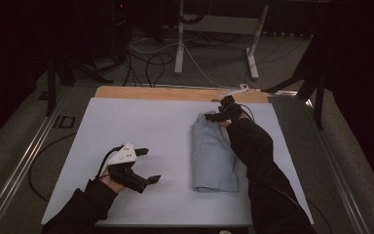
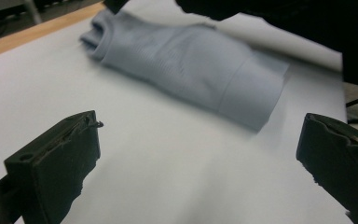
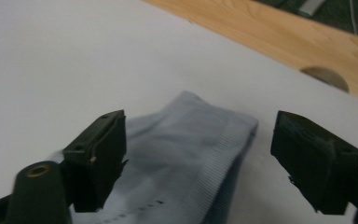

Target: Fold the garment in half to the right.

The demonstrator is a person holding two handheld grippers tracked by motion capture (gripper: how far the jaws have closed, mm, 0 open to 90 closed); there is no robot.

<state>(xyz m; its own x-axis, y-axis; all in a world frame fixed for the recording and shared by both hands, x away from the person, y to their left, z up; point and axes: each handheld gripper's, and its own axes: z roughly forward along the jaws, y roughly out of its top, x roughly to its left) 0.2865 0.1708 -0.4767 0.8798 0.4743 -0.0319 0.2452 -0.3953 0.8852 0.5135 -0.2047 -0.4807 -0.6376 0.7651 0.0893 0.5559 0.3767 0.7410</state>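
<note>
A folded light-blue garment (image 1: 213, 153) lies on the white sheet (image 1: 141, 122), right of the middle. My right gripper (image 1: 220, 116) hovers over its far end, open. In the right gripper view the ribbed hem (image 3: 186, 154) shows between the two black jaws of that gripper (image 3: 198, 154), and neither pad presses on it. My left gripper (image 1: 150, 165) stands open over bare sheet at the near left, pointing toward the garment. The left gripper view shows that gripper (image 2: 200, 154) wide apart with nothing between its jaws. Beyond them lies the garment (image 2: 191, 60), with the right sleeve above it.
A strip of bare wooden tabletop (image 1: 175, 92) runs along the far edge, with a round hole (image 3: 325, 77) in it. Metal rails (image 1: 24, 161) flank the table. Cables and a white desk frame (image 1: 180, 44) stand on the floor beyond.
</note>
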